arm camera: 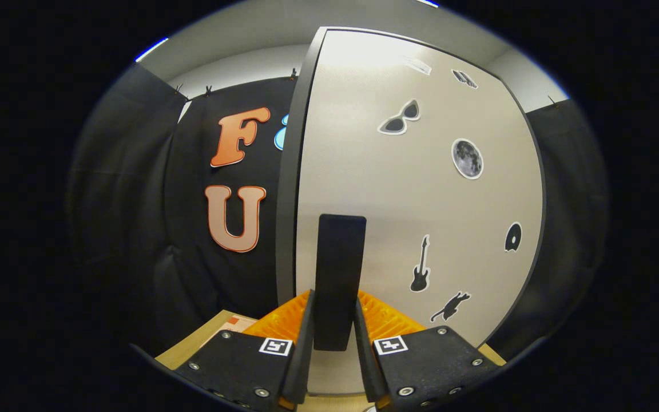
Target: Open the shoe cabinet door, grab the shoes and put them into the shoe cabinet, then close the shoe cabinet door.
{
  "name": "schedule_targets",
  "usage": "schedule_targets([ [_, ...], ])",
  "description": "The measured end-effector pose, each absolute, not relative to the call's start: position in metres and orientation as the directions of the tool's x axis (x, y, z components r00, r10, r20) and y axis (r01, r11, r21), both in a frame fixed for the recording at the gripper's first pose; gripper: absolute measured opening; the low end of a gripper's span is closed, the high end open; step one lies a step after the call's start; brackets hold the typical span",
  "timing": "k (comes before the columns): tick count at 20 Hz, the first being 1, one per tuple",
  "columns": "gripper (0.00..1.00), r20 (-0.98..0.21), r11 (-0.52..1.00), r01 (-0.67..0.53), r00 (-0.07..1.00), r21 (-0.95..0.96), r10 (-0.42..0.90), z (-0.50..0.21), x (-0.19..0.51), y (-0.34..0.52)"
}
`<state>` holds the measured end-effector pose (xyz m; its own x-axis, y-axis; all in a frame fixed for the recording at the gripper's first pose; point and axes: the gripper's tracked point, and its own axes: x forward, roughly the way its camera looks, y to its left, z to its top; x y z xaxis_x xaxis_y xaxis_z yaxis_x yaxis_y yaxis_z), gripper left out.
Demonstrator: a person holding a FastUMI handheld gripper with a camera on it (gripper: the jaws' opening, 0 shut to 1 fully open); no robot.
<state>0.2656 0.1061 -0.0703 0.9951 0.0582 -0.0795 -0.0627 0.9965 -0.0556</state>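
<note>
Nearest the camera, in the gripper view, the gripper (335, 337) has its two fingers drawn in close on either side of a dark upright handle (339, 274), and both fingers appear to press against its lower end. That handle is a flat vertical bar mounted on the shoe cabinet door (421, 194), a pale panel with a fine matte texture and a thin dark border. Its dark left edge (292, 189) runs nearly straight up just left of the handle. Several stickers lie on the door surface to the right of the handle: a pair of sunglasses (400, 118) high up, a moon disc (467, 158) below and right of it, a guitar (420, 264) beside the handle, a cat (449, 306) under the guitar, and a record (513, 237) close to the right border. Black cloth (135, 217) forms the booth wall to the left of the door and again at the far right. Above the cloth, a plain pale wall and ceiling (238, 57) are lit evenly. Below the fingers on the left, a light wooden surface (203, 337) shows beside the cabinet base. No shoes can be made out.
</note>
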Motion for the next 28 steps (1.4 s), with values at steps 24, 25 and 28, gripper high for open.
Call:
schedule_targets([
  [24,0.31,-0.132,0.998,-0.061,0.989,0.000,0.061,-0.066,0.143,0.039],
  [25,0.31,-0.133,0.998,-0.058,0.989,0.004,0.058,-0.067,0.140,0.035],
  [28,0.30,-0.133,0.999,-0.048,0.990,0.010,0.049,-0.065,0.129,0.024],
])
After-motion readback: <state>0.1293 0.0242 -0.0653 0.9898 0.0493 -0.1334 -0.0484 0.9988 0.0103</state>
